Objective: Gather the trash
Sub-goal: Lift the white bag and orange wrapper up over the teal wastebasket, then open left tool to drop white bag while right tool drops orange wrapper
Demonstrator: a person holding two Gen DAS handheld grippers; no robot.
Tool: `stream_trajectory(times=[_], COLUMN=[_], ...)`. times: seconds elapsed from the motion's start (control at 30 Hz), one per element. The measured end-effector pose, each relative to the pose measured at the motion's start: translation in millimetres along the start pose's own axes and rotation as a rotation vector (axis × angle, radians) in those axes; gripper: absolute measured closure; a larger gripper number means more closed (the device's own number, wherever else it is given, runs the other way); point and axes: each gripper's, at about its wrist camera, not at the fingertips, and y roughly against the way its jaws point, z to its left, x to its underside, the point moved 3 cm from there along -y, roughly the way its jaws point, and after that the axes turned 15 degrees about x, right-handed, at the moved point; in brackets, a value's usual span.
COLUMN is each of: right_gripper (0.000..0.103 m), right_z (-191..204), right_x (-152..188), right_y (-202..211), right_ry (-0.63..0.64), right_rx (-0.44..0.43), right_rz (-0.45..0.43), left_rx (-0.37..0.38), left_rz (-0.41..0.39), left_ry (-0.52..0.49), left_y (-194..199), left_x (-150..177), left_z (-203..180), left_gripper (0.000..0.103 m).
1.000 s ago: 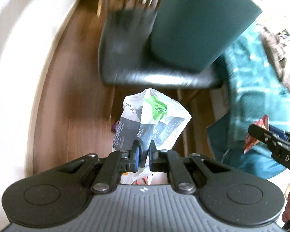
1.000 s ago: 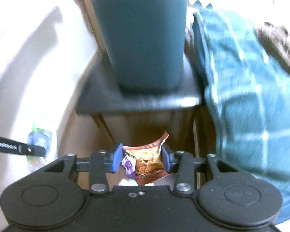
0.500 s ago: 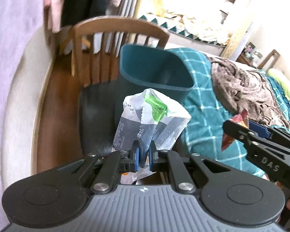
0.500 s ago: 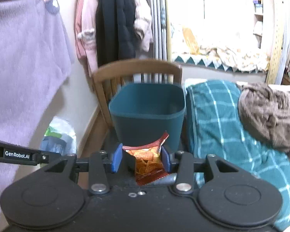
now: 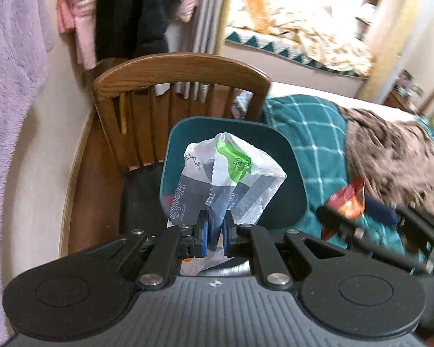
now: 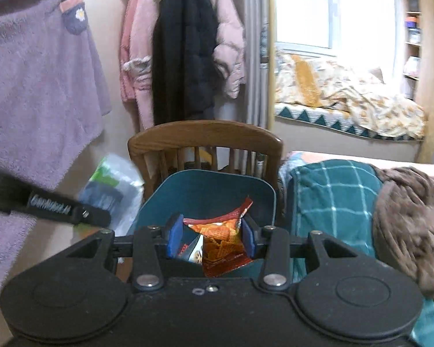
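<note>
Left claw [image 5: 215, 232] squeezed nearly shut on a see-through plastic bag [image 5: 231, 179] (white, grey and green print), with the bag sticking up between the blue pads [image 5: 203, 231]. Held up in front of the open top of a dark green bin [image 5: 296, 190]. Bin sitting on the black seat of a wooden chair [image 5: 182, 66].

Right claw [image 6: 211, 238] part way closed, pinching an orange chip bag [image 6: 221, 235] by its sides (crumpled, chips printed on it). Chip bag up by the near rim of the same bin [image 6: 217, 185], with the open top just past it. Seen from the left camera, the right claw [image 5: 350, 217] off to the right of the bin, over the bed.

Beside the chair, a bed with a green checked blanket [image 6: 332, 196] and a brown fuzzy blanket [image 6: 410, 211] on top. Behind the chair, pink and black coats [image 6: 185, 57] hanging on the wall. A purple robe [image 6: 40, 81] hanging to the left.
</note>
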Motion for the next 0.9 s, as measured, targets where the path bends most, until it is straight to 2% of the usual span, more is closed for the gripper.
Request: stream_trajectory(times=[0.13,0.3,0.5,0.73,0.9], right_gripper=[0.062,0.062,0.062,0.062,0.062], right_z=[-3.4,4.5,9.6,12.7,15.6], right_x=[-12.1,-12.2,-2.7,9.5,21.4], right_y=[-47.7,-97.1,-137.2,-167.2,-178.5], right_ry=[0.064,0.134,0.178,0.213,0.246], right_rx=[-0.052,-0.111,-0.160,-0.206,-0.215], right_rz=[0.028,0.074,0.142,0.227,0.280], left_rx=[-0.040,-0.094,-0.190,-0.191,-0.218], left_rz=[0.001,0.066,0.175,0.280,0.341], left_ry=[0.072,0.128,0.145,0.200,0.169], left_y=[-34.0,-82.4,-138.6,-183.1,-204.7], left_x=[-38.8,-58.0,-50.6,-30.1,-18.1], left_z=[8.3,19.5,33.1,44.1,40.7], left_gripper=[0.094,0.094,0.094,0.094,0.094])
